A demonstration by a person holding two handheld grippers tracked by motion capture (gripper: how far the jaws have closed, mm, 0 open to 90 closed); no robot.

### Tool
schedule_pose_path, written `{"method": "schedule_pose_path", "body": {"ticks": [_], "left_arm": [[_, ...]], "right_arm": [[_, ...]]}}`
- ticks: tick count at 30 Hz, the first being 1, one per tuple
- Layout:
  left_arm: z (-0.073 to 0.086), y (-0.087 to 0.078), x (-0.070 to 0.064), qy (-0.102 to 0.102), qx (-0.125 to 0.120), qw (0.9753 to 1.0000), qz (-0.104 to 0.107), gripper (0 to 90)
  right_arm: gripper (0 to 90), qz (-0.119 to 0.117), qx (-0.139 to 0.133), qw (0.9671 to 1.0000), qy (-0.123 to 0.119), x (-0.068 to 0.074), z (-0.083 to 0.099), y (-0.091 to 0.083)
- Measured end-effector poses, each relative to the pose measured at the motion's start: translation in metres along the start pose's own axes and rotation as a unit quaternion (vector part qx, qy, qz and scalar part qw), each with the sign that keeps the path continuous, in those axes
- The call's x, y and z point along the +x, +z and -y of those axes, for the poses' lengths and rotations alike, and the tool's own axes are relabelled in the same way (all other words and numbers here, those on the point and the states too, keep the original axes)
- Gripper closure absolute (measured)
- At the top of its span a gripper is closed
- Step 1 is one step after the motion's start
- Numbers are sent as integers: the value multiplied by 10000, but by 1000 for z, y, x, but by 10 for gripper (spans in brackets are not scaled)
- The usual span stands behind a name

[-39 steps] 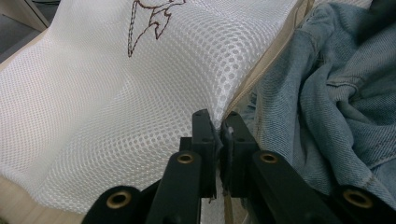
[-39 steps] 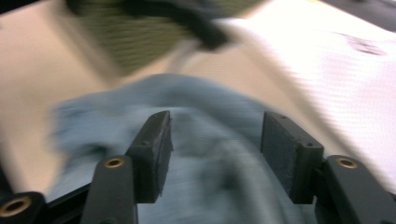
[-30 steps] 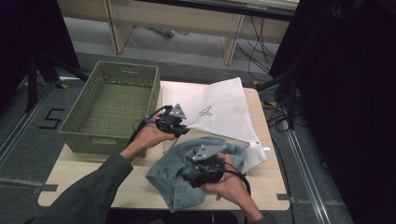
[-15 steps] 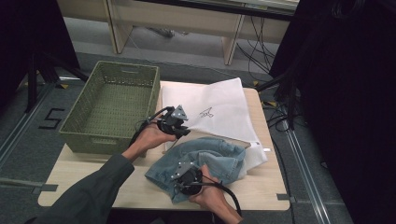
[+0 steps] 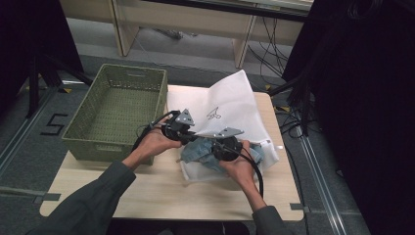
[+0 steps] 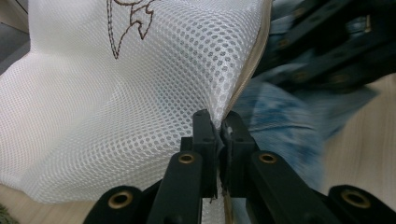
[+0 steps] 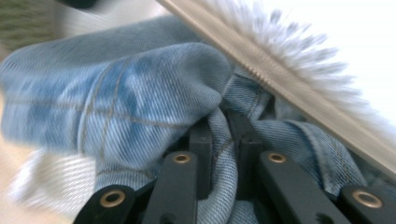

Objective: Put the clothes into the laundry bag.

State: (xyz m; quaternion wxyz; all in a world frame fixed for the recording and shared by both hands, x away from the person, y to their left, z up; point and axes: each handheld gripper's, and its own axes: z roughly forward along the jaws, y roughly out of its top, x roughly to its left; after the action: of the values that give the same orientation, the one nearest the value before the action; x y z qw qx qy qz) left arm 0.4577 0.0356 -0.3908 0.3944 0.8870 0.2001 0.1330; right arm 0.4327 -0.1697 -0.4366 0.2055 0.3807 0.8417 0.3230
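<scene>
Basket: a green woven basket (image 5: 117, 110) stood at the table's (image 5: 147, 196) left far corner, with nothing visible inside it
Left gripper: the left gripper (image 6: 218, 122) was closed on the zip-lined rim of the white mesh laundry bag (image 6: 116, 102), holding the mouth lifted, just right of the basket
Bag: it lay across the table's far right part, one flap standing up toward the far edge, a small brown stitched figure (image 5: 213, 114) on its face
Step in hand: judged to be stuffing the garment into the bag, about halfway, since much of the cloth bulged outside the mouth
Jeans: the blue denim garment (image 5: 200, 151) sat bunched at the bag's mouth near the table's middle, partly under the lifted mesh
Right gripper: the right gripper (image 7: 219, 128) was clamped on a fold of the denim, pressed in beside the zip edge
Next move: probably called for pushing the fold deeper while the mouth stayed wide, then letting go without dragging cloth back out
Hard to make out: how much denim was already inside, hidden by mesh and hands; the right gripper view was blurred; the zip's slider could not be found
</scene>
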Motion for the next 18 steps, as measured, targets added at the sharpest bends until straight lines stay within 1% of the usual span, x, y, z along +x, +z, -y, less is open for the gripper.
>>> {"method": "schedule_pose_path", "body": {"ticks": [1,2,3,4,5,6,7,8,9,10,11,12,13,14,15,16,17,18], "left_arm": [[0,0,0,-46,-1,10000,2,848],[0,0,1,-109,-10,9999,7,848],[0,0,2,-57,11,10000,13,848],[0,1,2,-117,6,9999,14,848],[0,1,4,-64,-5,10000,16,848],[0,1,4,-147,-40,9999,1,847],[0,1,6,-81,-39,10000,8,847],[1,1,6,-101,-52,9999,11,846],[1,1,6,-105,-59,9999,8,845],[1,1,5,-189,-66,9998,6,845],[1,1,4,-255,-101,9996,4,844],[1,0,5,-213,-133,9997,7,843],[1,0,7,-119,-201,9997,0,843],[1,0,7,-161,-188,9997,15,843],[2,0,5,-324,-144,9994,33,843],[2,0,6,-269,-127,9996,40,843],[2,1,6,-299,-147,9994,42,843],[2,1,6,-316,-140,9994,49,843]], "right_arm": [[814,1,48,10000,85,-2,0,9],[808,-40,43,9997,237,-1,2,20],[800,-85,35,9996,268,1,3,26],[787,-117,28,9996,238,3,4,31],[750,-150,47,9996,230,6,4,34],[672,-235,72,9996,140,9,3,36],[593,-314,-22,9995,-40,12,3,39],[577,-393,141,9991,-113,13,2,35],[537,-374,71,9993,-62,14,2,32],[499,-414,85,9991,65,16,2,27],[462,-481,60,9988,76,16,2,22],[447,-548,66,9984,110,17,1,13],[432,-602,-48,9981,104,17,0,1],[427,-667,-191,9975,102,18,-1,-9],[426,-705,-308,9970,67,18,-2,-17],[423,-775,-483,9958,-69,18,-3,-25],[421,-824,-599,9947,-122,18,-4,-33],[420,-877,-661,9939,-96,19,-6,-39]]}}
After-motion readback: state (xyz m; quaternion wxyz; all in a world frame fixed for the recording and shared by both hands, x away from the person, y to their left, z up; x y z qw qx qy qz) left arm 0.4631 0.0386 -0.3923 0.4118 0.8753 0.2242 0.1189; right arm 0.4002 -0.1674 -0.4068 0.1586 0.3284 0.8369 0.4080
